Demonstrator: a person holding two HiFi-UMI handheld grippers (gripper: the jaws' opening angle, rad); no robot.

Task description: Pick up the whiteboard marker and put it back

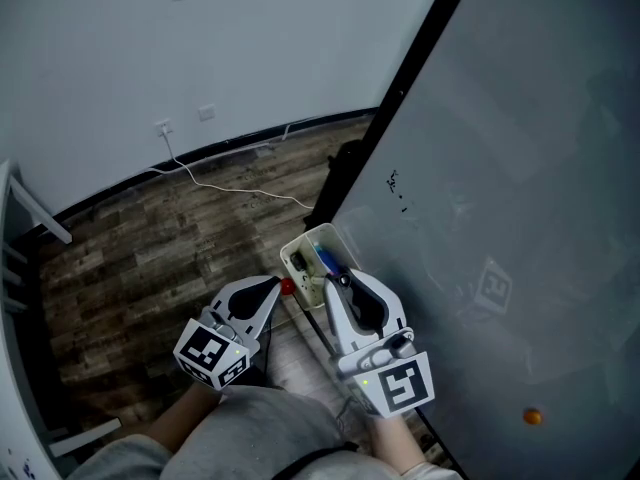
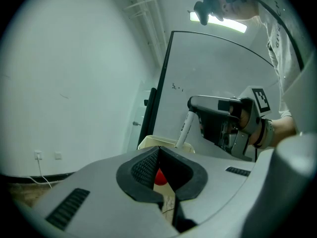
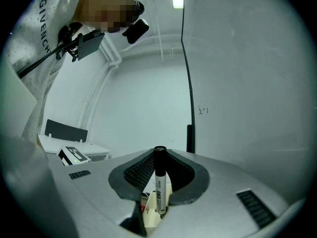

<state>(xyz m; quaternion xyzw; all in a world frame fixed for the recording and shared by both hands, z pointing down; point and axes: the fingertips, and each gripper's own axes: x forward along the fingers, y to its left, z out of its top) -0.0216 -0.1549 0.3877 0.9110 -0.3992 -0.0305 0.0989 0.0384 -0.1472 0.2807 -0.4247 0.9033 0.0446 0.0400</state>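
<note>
The whiteboard marker (image 3: 159, 182), white with a black cap, stands upright between the pads of my right gripper (image 3: 159, 157), which is shut on it. In the left gripper view the marker (image 2: 184, 130) hangs slanted from the right gripper (image 2: 194, 105), its lower end just above the cream tray (image 2: 147, 142). From the head view, my right gripper (image 1: 337, 274) is over that tray (image 1: 300, 243) at the whiteboard's (image 1: 500, 168) lower edge; a blue marker (image 1: 325, 260) lies inside. My left gripper (image 1: 274, 288) is level beside the tray, jaws together and holding nothing.
A small red round thing (image 1: 288, 287) sits by the tray's near corner. A white cable (image 1: 230, 185) runs from a wall socket across the wooden floor. The board's black frame post (image 1: 345, 163) stands behind the tray. An orange dot (image 1: 533, 417) is on the board.
</note>
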